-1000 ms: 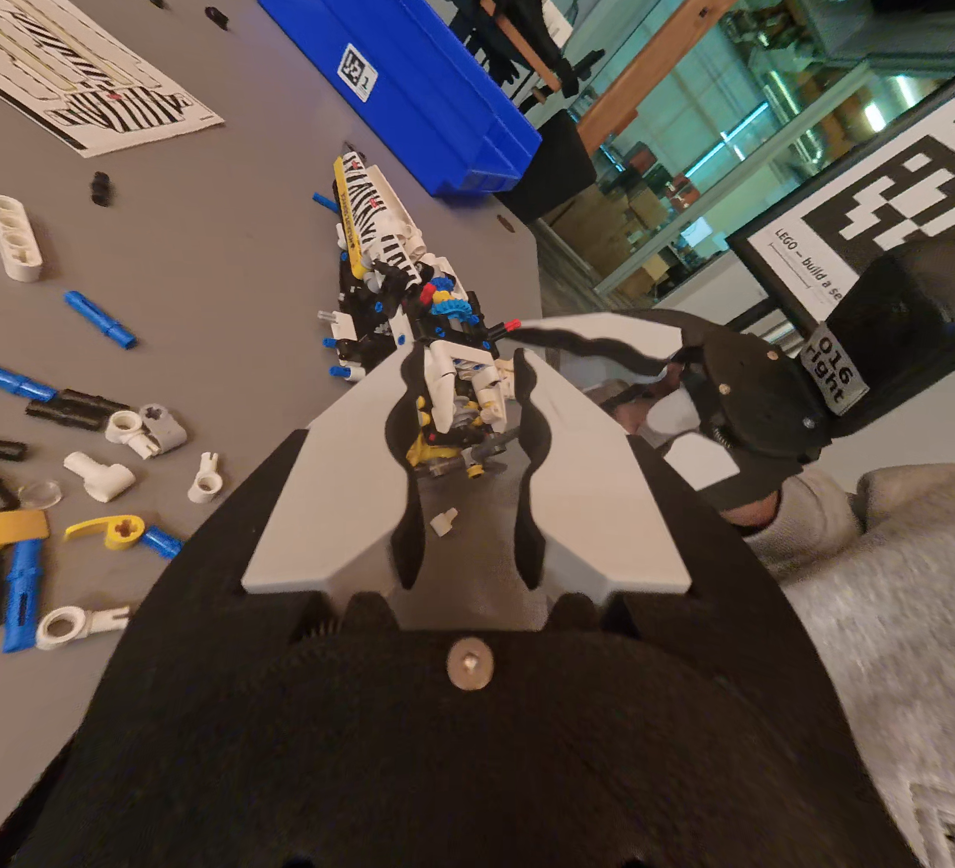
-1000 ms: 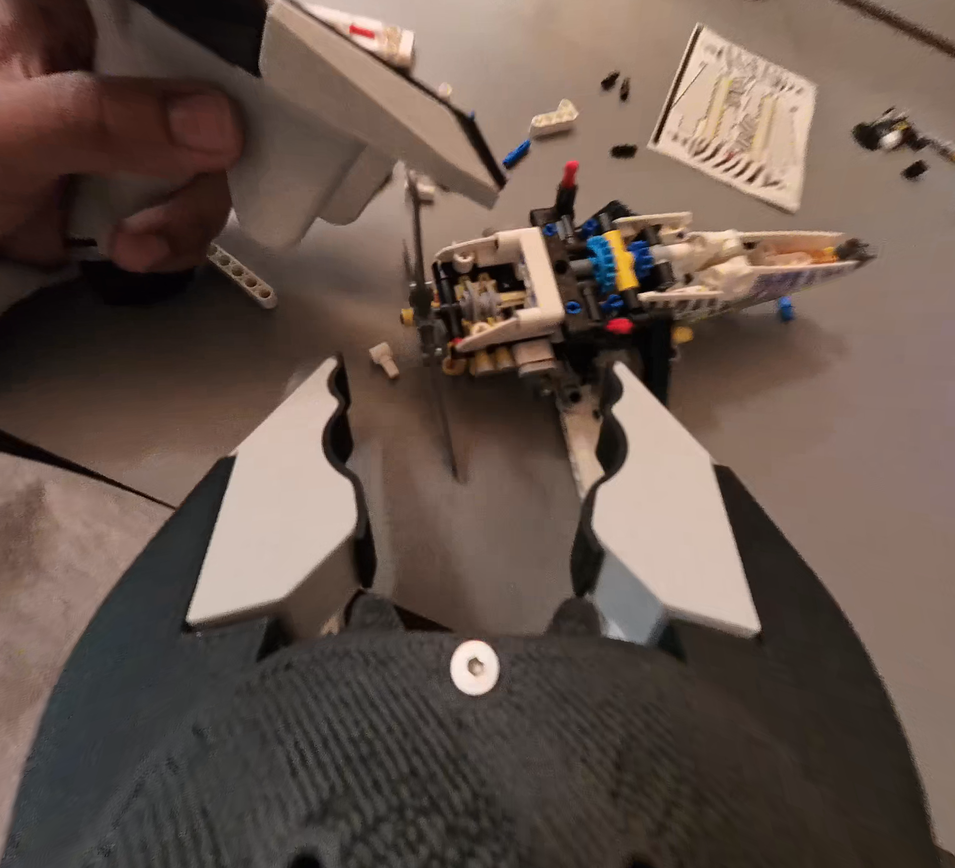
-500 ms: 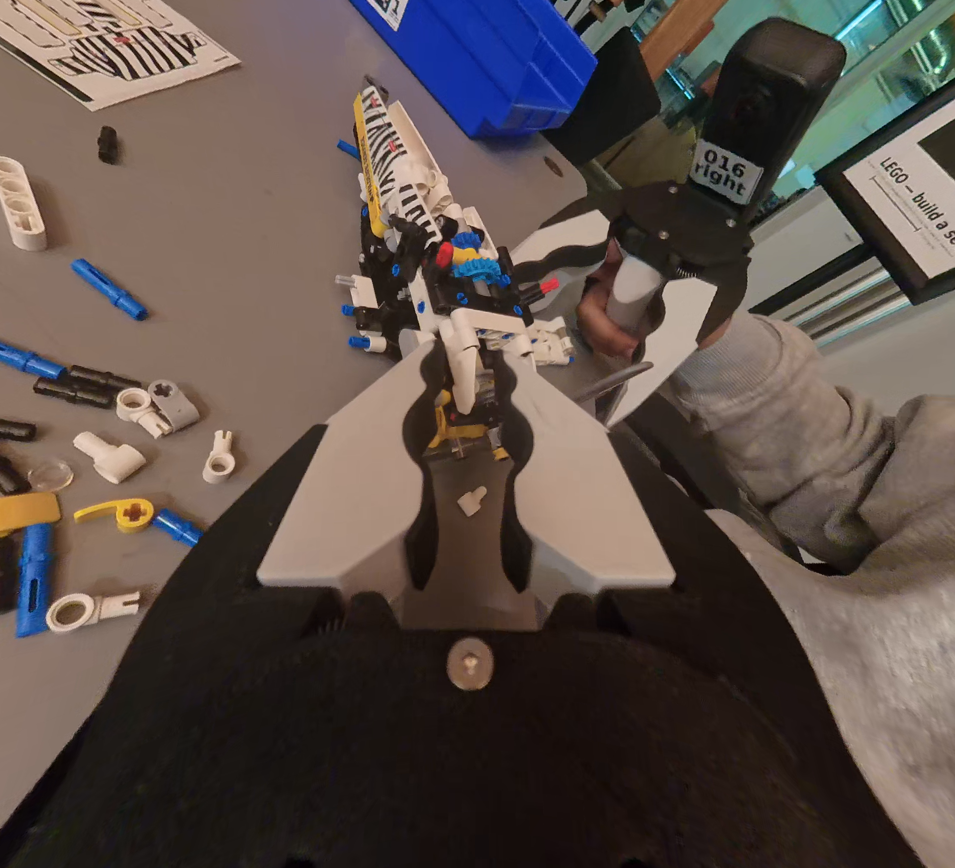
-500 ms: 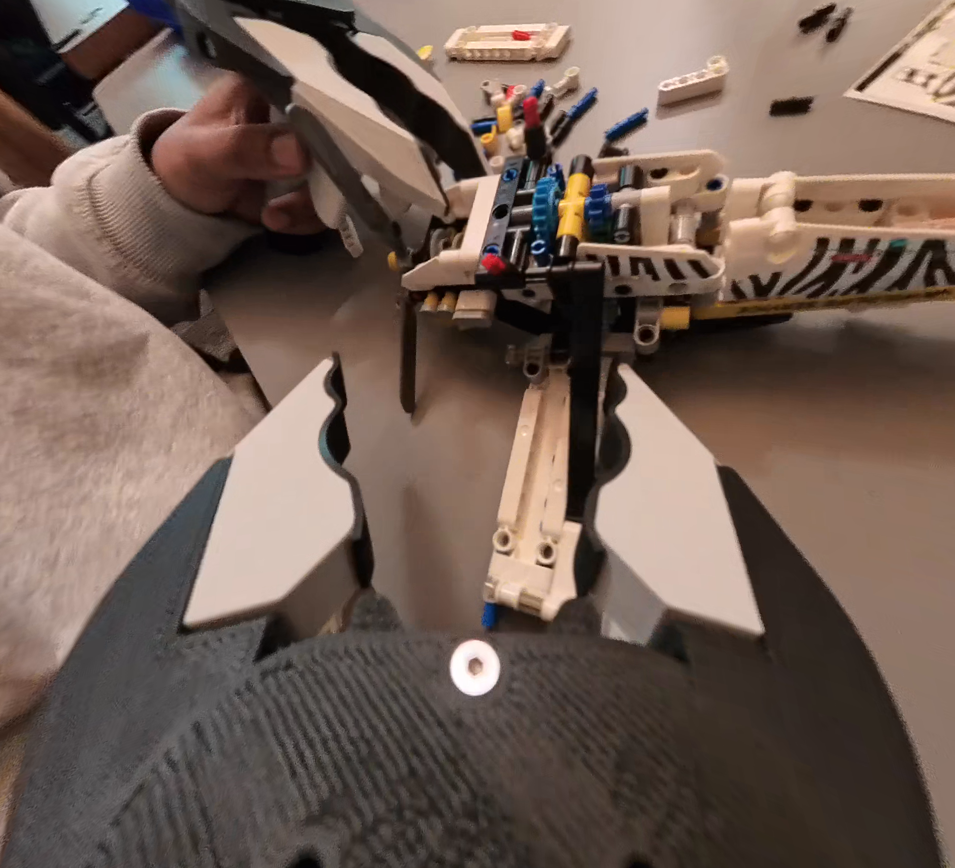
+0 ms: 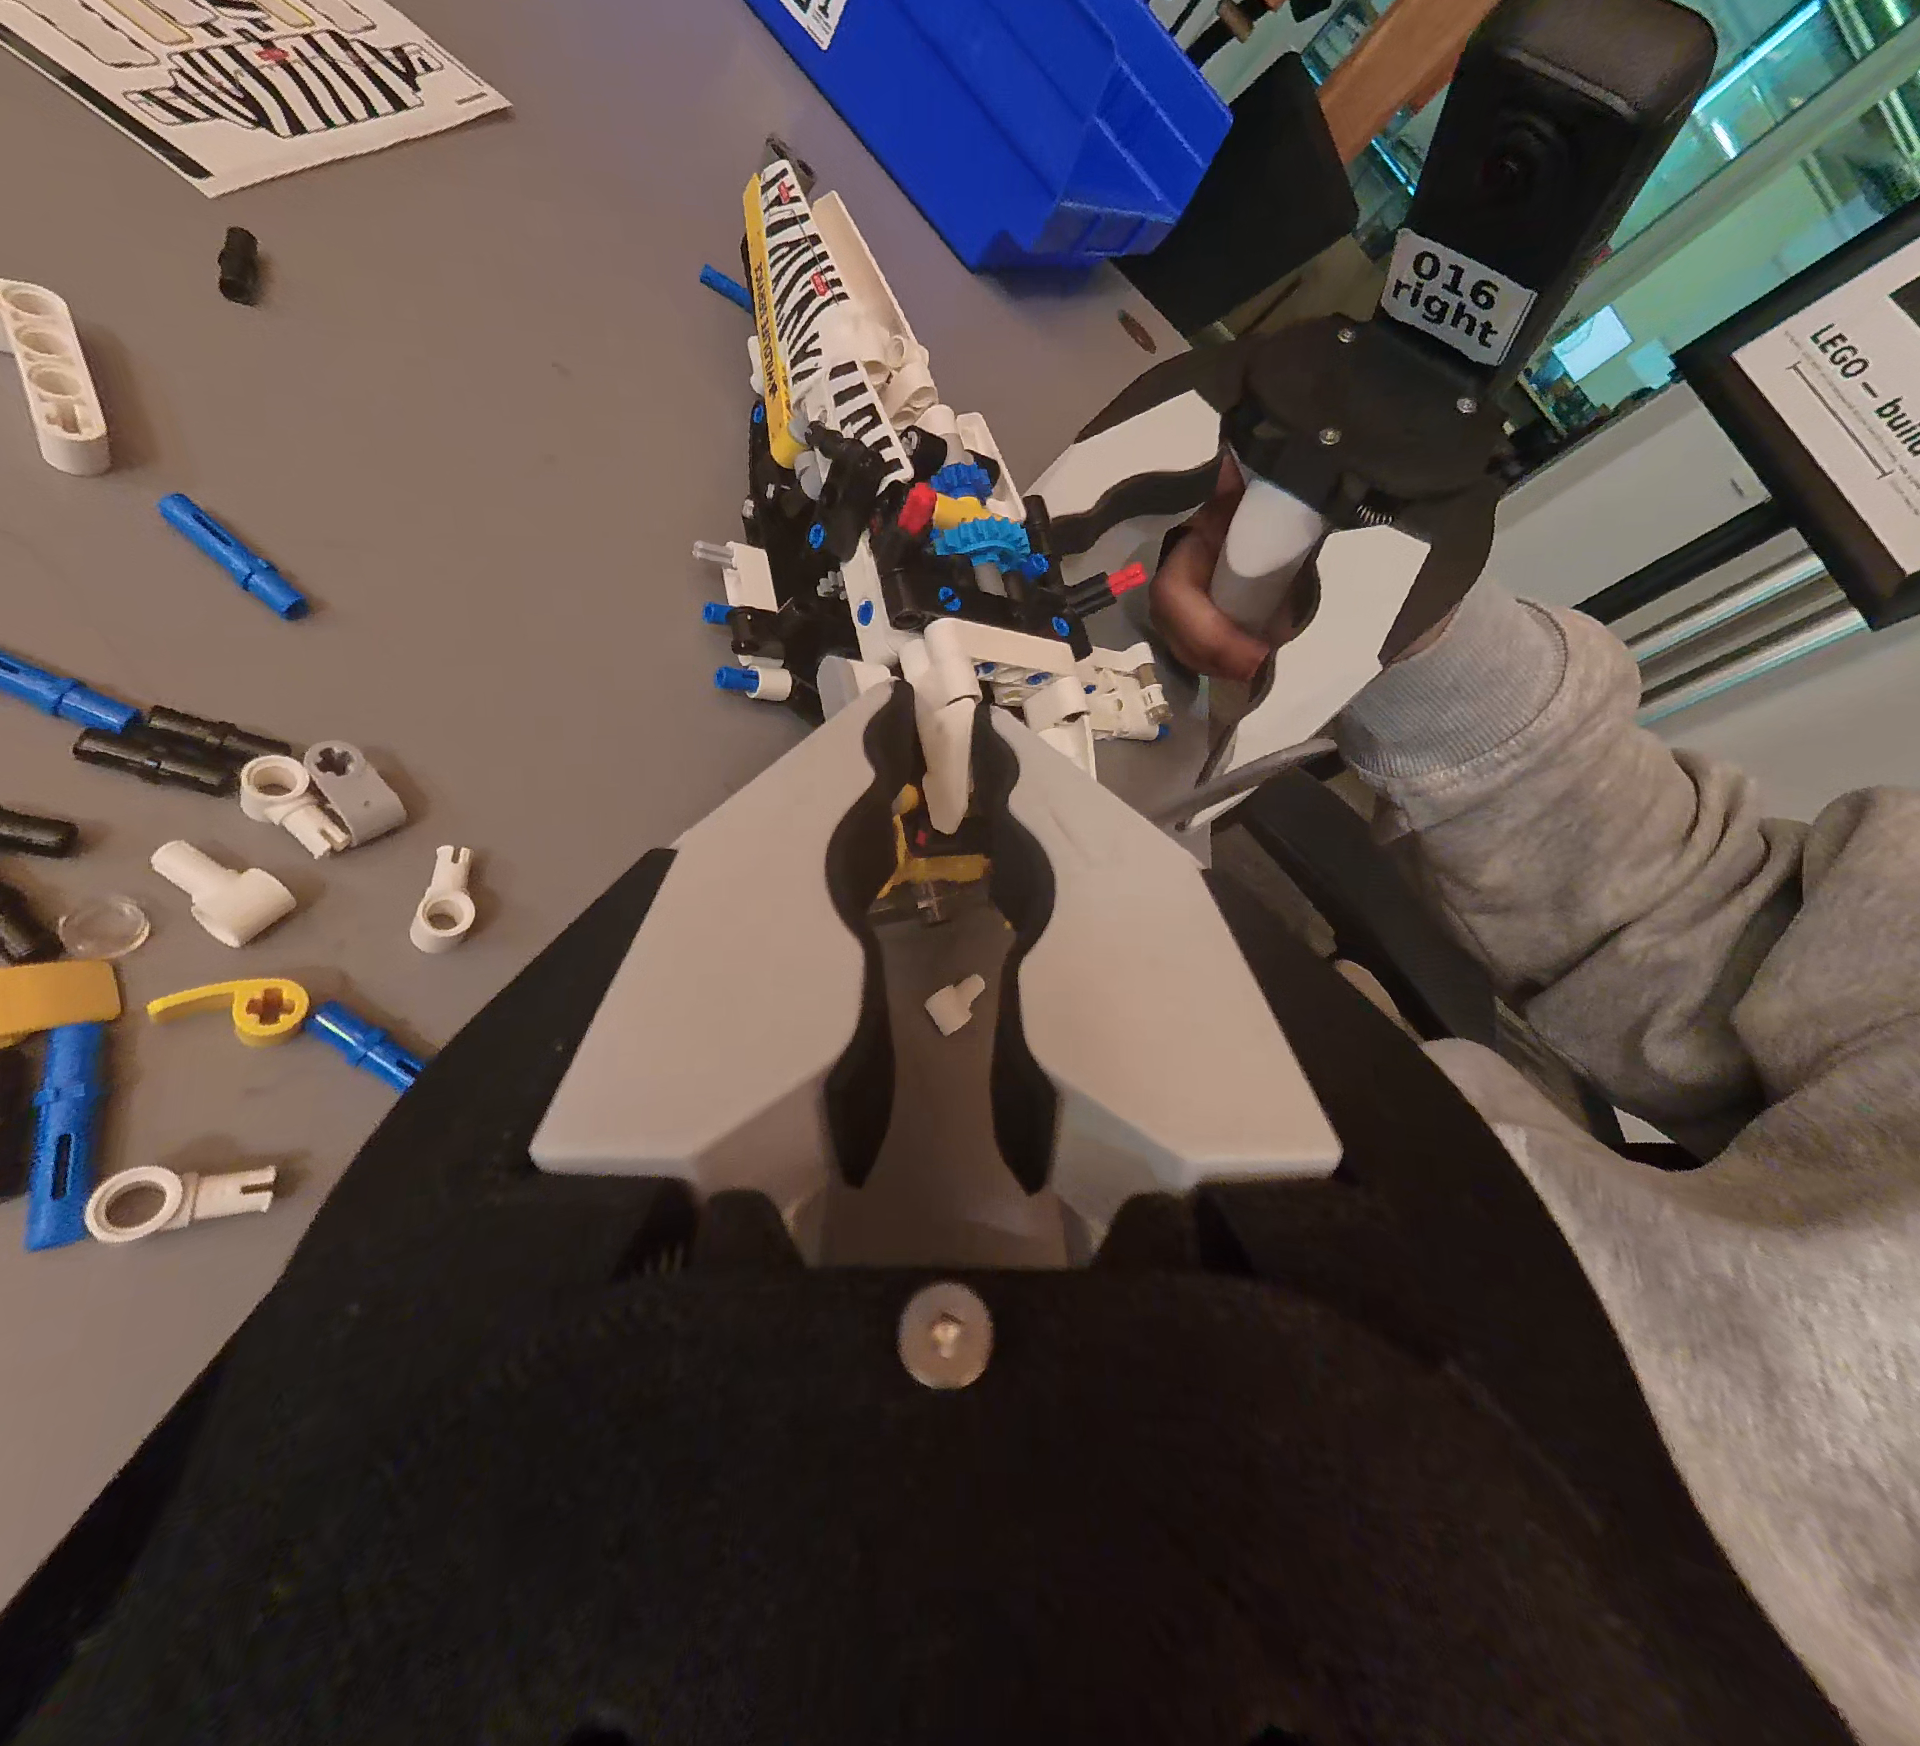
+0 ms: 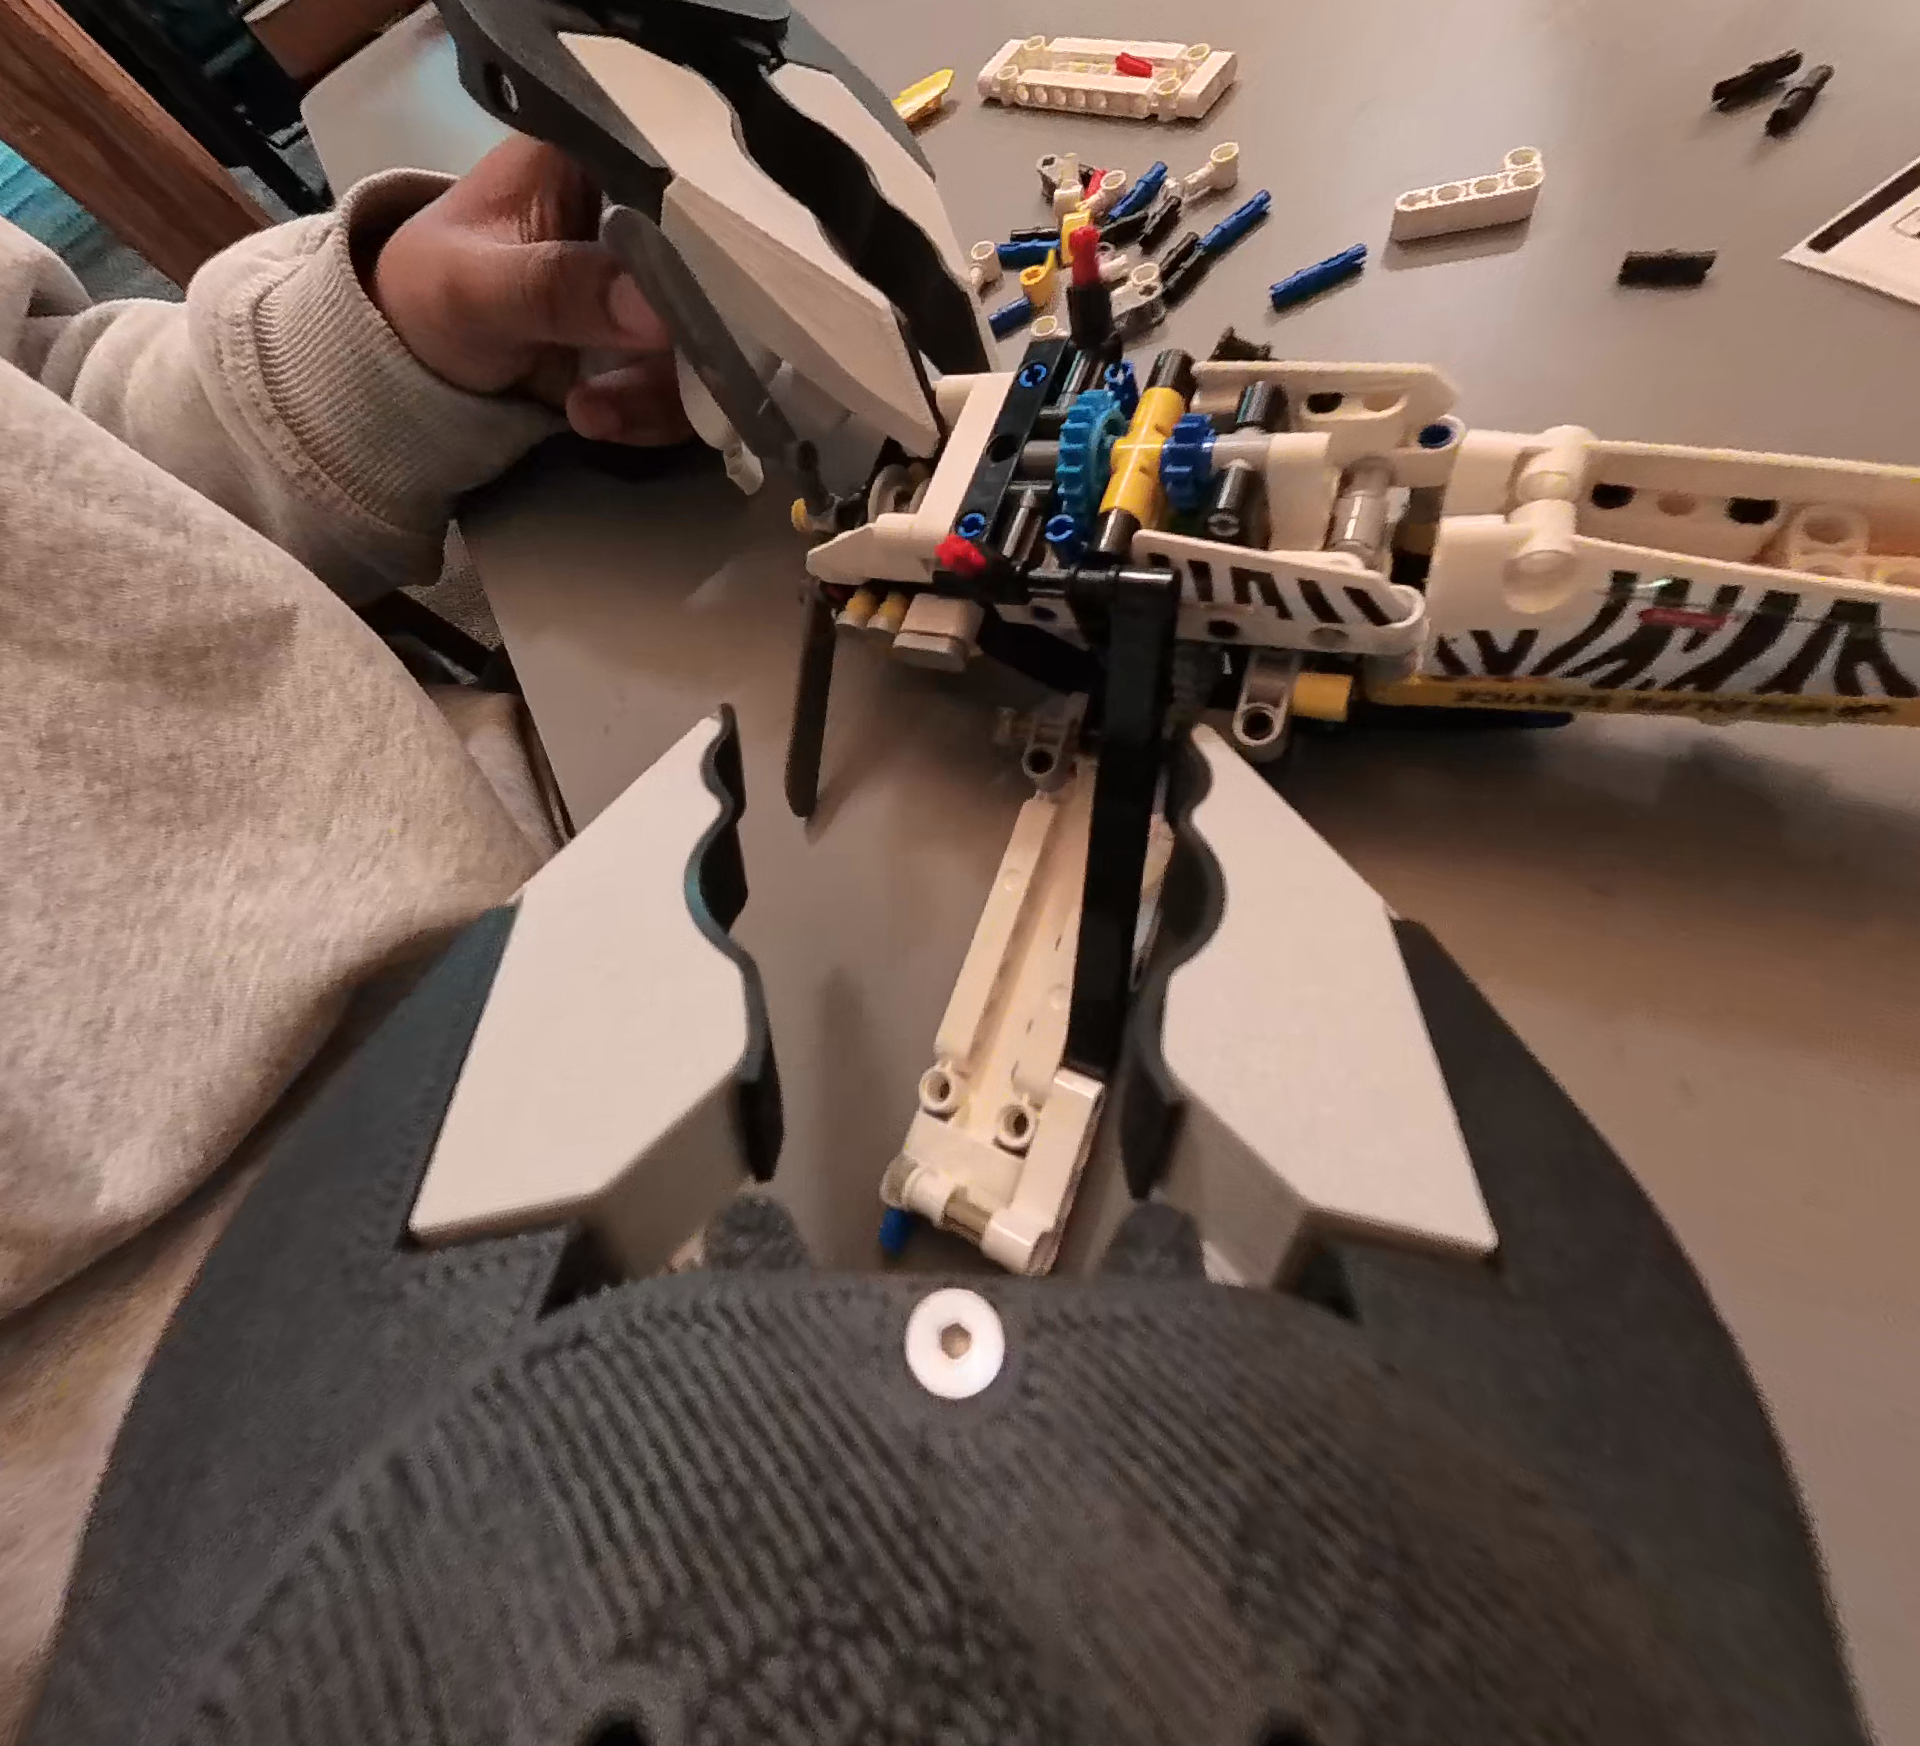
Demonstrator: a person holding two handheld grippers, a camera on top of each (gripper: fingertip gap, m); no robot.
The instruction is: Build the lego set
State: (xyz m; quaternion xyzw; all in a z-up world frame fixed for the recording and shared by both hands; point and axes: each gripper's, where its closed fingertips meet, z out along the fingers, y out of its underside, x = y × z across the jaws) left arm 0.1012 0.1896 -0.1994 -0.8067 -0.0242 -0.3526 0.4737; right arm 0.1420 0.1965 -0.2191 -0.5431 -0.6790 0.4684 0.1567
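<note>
in the right wrist view the right gripper stands wide open, its fingers straddling the white and black side strut that sticks out from the lego model toward the camera. the strut lies against the right finger's inner face; the left finger is well clear of it. nothing is clamped here.

farther in, the left gripper is narrowed down on the white beam at the near end of the model, holding that end. the model itself rests on the grey table, its zebra-striped tail pointing away toward the blue bin.

my read is that the step is steadying the model with the left while the right takes the strut. to do it well, centre the strut between the right fingers before closing, so it is squeezed square and not levered sideways. keep the left grip firm and low, since a push on the strut would swing the long tail.

loose pins and connectors lie to the left, apart from the model, with the sticker sheet beyond them.
</note>
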